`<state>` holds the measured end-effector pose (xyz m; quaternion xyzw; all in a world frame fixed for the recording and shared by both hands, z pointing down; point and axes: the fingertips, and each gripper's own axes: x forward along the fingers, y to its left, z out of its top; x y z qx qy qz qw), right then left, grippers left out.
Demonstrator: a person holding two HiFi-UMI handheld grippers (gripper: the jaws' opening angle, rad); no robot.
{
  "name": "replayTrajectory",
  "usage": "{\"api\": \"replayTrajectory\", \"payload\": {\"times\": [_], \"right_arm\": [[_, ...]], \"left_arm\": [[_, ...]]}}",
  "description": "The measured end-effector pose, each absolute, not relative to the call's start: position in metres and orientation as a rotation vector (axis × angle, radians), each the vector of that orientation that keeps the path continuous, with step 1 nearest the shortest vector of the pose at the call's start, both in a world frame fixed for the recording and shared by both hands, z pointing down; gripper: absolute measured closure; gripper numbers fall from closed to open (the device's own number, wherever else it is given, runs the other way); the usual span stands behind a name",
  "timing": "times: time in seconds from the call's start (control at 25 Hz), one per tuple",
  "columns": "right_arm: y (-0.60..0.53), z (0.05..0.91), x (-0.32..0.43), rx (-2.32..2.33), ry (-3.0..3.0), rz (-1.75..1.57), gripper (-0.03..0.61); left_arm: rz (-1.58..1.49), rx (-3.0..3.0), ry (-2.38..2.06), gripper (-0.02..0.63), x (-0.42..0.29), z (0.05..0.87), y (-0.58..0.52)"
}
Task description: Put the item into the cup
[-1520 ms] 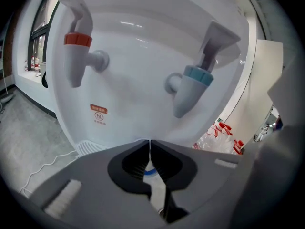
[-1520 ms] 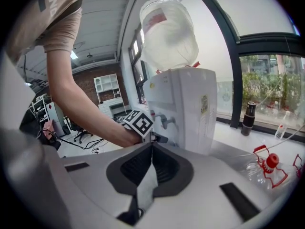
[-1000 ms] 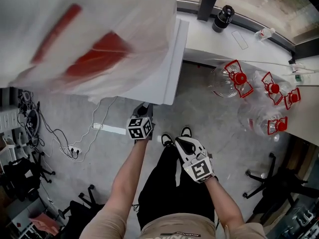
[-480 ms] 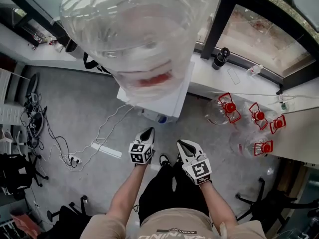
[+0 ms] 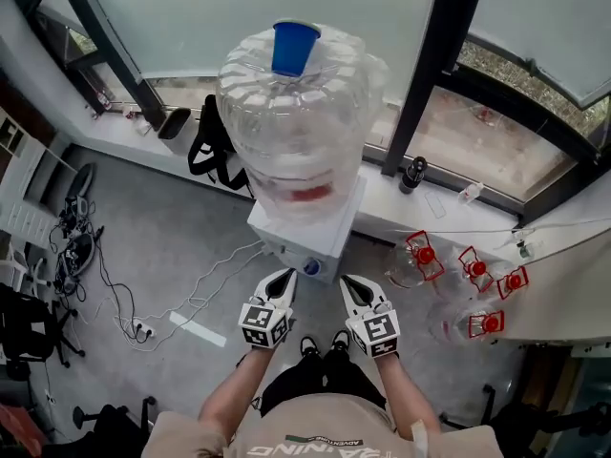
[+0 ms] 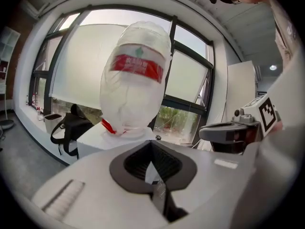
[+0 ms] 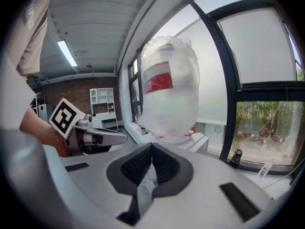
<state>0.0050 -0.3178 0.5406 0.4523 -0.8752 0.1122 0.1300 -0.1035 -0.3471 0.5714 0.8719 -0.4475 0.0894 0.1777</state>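
View has swung up since 0.5 s ago: the whole water jug point(image 5: 296, 132) is now in frame and the blue cup point(image 5: 294, 48) shows on top of it. Both grippers sit about where they were. Left gripper point(image 5: 283, 277): jaws clamped together, nothing between them. Right gripper point(image 5: 351, 284): same, closed and empty. They're side by side, tips near the front of the white dispenser point(image 5: 320, 241). Jug stands inverted on the dispenser, with a red label. Cup stands on the jug's upturned base. Spare jugs with red caps point(image 5: 420, 260) lie right of the dispenser. Black bag point(image 5: 215, 151) is by the sill, left of it.

Left hand-held gripper point(image 5: 285, 275) and right hand-held gripper point(image 5: 347, 281) point forward side by side, jaws together.
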Motion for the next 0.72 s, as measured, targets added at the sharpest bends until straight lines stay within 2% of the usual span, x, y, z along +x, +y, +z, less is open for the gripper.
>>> {"api": "replayTrajectory", "payload": {"times": [0.36,0.72], "right_arm": [[-0.345,0.460,0.002,1.331,-2.610,0.177,0.568],[-0.359,0.399,-0.006,1.344,-2.636,-0.027,0.568]], "left_arm": [[0.339,2.624,-1.403,0.604,-0.109,0.485,-0.344],[0.159,2.711,-1.524,0.604,-0.119,0.397,-0.354]]}}
